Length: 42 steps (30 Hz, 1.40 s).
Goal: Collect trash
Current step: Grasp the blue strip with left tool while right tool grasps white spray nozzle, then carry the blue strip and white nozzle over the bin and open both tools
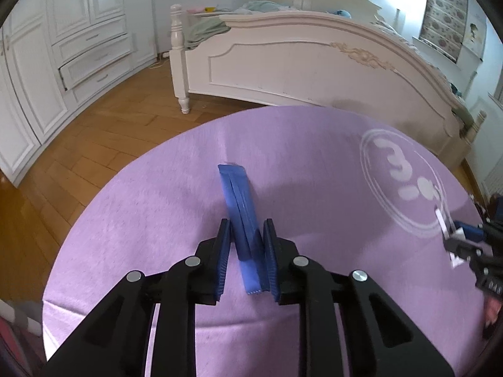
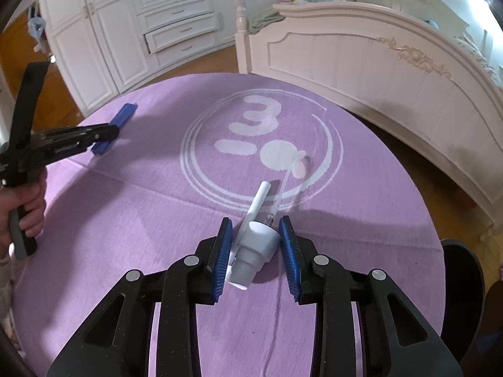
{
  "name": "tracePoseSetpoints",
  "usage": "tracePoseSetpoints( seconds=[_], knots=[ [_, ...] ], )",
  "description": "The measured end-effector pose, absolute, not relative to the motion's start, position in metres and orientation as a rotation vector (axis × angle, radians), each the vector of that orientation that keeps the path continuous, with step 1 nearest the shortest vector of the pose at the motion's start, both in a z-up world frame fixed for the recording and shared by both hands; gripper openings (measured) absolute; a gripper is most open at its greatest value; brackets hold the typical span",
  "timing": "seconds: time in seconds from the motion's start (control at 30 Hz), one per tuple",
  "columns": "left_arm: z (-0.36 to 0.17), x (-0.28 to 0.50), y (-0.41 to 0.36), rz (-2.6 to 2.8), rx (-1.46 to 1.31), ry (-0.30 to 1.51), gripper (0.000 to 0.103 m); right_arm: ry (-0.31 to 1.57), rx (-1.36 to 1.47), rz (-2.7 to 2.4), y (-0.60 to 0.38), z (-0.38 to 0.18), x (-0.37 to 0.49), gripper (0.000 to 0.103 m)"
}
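Your right claw (image 2: 255, 245) pointed down at the purple counter (image 2: 125, 213), its blue pads closed against a white pump head (image 2: 256, 242) whose nozzle (image 2: 261, 194) reached toward the white printed ring (image 2: 261, 144) with its "3". At the left edge, your hand (image 2: 30, 207) gripped the left claw (image 2: 107, 136), which was clamped on a blue packet (image 2: 121, 119) lying on the counter. Beyond the counter stood a white wardrobe (image 2: 132, 31) with one drawer (image 2: 185, 33) ajar, and a white bed (image 2: 361, 56).
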<state>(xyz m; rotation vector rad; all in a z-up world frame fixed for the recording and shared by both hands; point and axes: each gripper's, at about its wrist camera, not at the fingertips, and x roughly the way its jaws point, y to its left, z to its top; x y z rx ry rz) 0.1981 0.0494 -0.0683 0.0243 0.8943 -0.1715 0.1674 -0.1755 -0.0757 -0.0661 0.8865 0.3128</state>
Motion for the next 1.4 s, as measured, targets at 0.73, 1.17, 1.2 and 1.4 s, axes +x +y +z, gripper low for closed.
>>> tracePoseSetpoints(
  seconds=[0.73,1.17,1.2,1.4],
  knots=[
    [-0.028,0.152,-0.025,-0.331,-0.051,0.817,0.014,0.762,0.240,0.364,-0.247,-0.056,0.128,0.027],
    [-0.017,0.140,-0.177,-0.580,0.011,0.803,0.014,0.660,0.399,0.251,-0.354,-0.054,0.087,0.027],
    [-0.018,0.140,-0.185,-0.591,0.017,0.805,0.014,0.655,0.409,0.235,-0.364,-0.055,0.083,0.027],
    [-0.023,0.134,-0.236,-0.664,0.056,0.814,0.014,0.636,0.456,0.158,-0.414,-0.064,0.064,0.027]
  ],
)
